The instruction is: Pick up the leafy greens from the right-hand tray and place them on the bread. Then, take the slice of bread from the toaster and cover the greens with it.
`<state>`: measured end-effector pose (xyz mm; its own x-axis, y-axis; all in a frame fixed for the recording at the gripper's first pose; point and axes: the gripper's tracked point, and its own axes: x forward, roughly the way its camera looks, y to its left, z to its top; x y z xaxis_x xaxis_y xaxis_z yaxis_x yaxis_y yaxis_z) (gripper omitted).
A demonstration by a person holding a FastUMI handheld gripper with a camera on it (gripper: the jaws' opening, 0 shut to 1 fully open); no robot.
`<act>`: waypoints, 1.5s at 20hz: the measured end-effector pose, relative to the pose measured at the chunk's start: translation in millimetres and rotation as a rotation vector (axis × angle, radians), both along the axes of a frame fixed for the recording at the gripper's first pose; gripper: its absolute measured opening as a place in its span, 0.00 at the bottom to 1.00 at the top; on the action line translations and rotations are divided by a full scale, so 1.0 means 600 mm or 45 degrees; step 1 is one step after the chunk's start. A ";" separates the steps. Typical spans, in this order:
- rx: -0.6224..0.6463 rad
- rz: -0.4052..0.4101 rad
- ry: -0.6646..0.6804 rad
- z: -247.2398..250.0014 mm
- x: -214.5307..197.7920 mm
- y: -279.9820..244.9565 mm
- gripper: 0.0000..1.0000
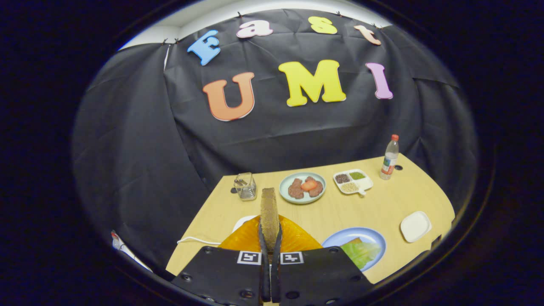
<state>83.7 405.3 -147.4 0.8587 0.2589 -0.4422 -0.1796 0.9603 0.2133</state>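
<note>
1. Got the bread slice (pixel 269 212) pinched edge-on in my gripper (pixel 270 238), standing upright above the orange toaster (pixel 293 240).
2. Target's at 3 o'clock: blue plate (pixel 374 238) with the leafy greens (pixel 360 251) lying on it.
3. I'd swing right, tip the slice flat, set it square on the greens.

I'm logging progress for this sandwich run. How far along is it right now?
Done: the leafy greens already lie on the bread on the blue plate. In hand: the gripper has its fingers shut on the slice of bread, held upright above the orange toaster. Left: carry the slice across and lay it over the greens.
</note>
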 end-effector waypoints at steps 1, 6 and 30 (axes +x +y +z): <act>0.003 -0.002 -0.020 0.014 0.001 -0.016 0.01; -0.009 -0.055 -0.065 0.029 0.001 -0.120 0.01; 0.064 -0.001 0.309 -0.331 0.007 -0.246 0.05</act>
